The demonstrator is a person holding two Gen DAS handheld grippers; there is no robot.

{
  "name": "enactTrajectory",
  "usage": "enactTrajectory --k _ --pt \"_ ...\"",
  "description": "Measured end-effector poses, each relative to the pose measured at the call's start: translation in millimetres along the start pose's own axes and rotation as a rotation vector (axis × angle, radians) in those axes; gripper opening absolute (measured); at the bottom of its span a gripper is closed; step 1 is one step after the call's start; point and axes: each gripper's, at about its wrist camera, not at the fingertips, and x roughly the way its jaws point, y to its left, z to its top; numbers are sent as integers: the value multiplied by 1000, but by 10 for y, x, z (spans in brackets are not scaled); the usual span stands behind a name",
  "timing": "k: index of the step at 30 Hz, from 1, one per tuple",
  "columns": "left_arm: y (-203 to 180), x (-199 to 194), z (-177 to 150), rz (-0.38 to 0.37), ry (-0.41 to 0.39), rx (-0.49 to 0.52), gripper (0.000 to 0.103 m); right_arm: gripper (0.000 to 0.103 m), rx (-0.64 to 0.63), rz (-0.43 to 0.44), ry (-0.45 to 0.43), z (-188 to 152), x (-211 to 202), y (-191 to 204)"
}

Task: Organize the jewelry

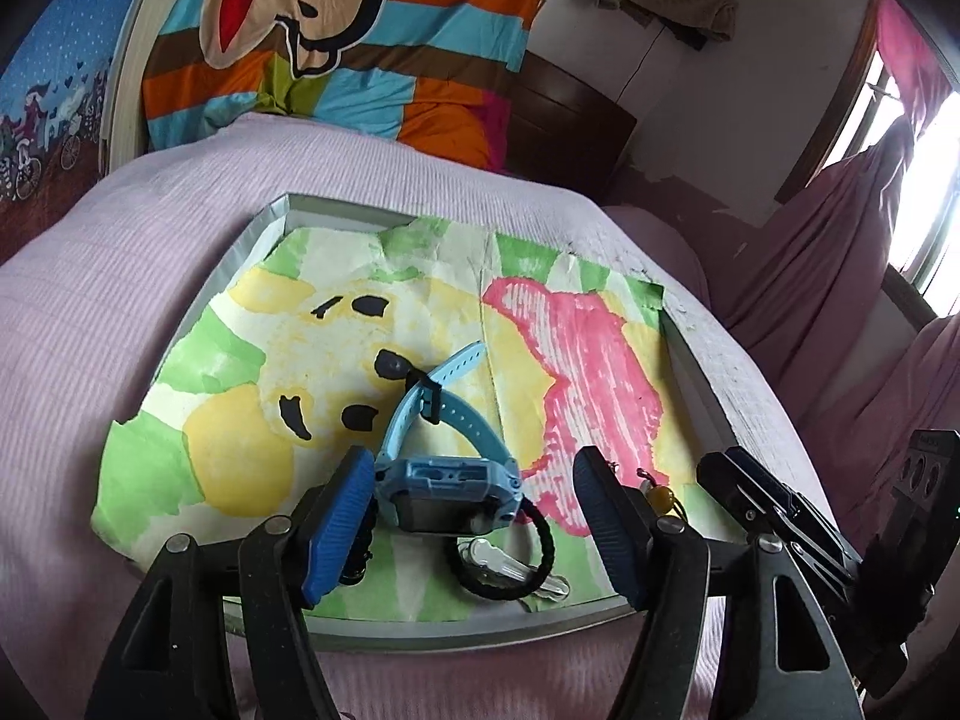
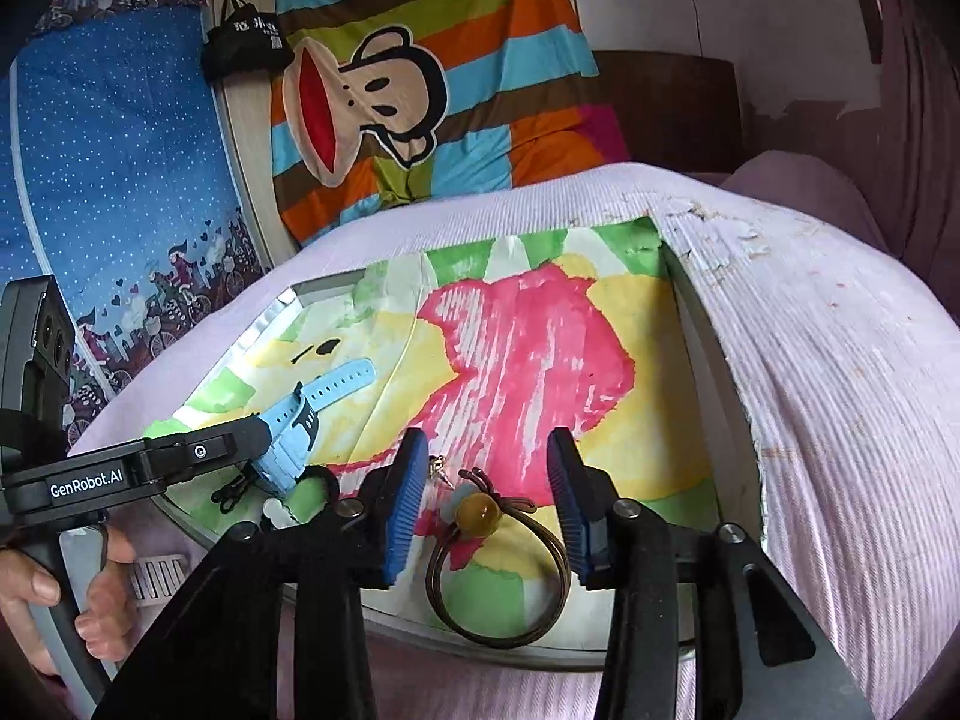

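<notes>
Nearest the lens: left tool [image 1: 471, 525], blue ribbed pads spread apart, hovering low over the near end of the tray. Between those pads, a light-blue watch [image 1: 453, 495], its case tipped up on edge and just touching or nearly touching the left pad [image 1: 339, 525], strap looping away across the paper. Just below the watch, a black braided cord loop [image 1: 528, 564] lying flat around a pale whitish clip [image 1: 510, 570]. Cannot tell what the dark beaded piece [image 1: 360, 564] half hidden behind the left pad is.

Right tool [image 2: 483, 501], pads likewise apart, closed on nothing. Between them, on the paper near the tray's front rim, a brown wire bangle [image 2: 501, 594] with an amber bead [image 2: 477, 510] at its far side, touching neither pad.

Underneath everything, a crumpled painted paper [image 1: 576, 360] in yellow, green and pink, lining a shallow grey tray [image 1: 252, 240]. Tray resting on a bed under a pale lilac ribbed cover [image 1: 120, 276]. Beyond, a striped quilt with a cartoon monkey face [image 2: 372, 102]; off right, pink curtains [image 1: 840, 240] by a bright window.
</notes>
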Motion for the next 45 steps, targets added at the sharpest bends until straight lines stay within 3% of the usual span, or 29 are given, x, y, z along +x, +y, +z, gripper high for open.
enactTrajectory --k 3,8,11,15,23,31,45 --pt "-68 -164 2 7 -57 32 71 48 -2 -12 -78 -6 -222 -13" --pt "-111 -455 -19 4 -156 64 89 63 -15 -31 -194 10 -553 38" --pt "-107 -636 -48 14 -225 72 100 82 -20 -41 -256 4 -749 65" --pt "-112 -853 -119 23 -317 110 103 101 -24 -42 -336 -39 -1007 96" --pt "-127 -1193 -366 65 -438 179 103 102 -43 -23 -410 -142 -1380 187" --pt "-62 -1421 -746 112 -493 237 103 102 -62 -9 -462 -444 -1678 326" --pt "296 -1496 -1185 134 -422 243 103 102 -44 23 -361 -1032 -1633 283"
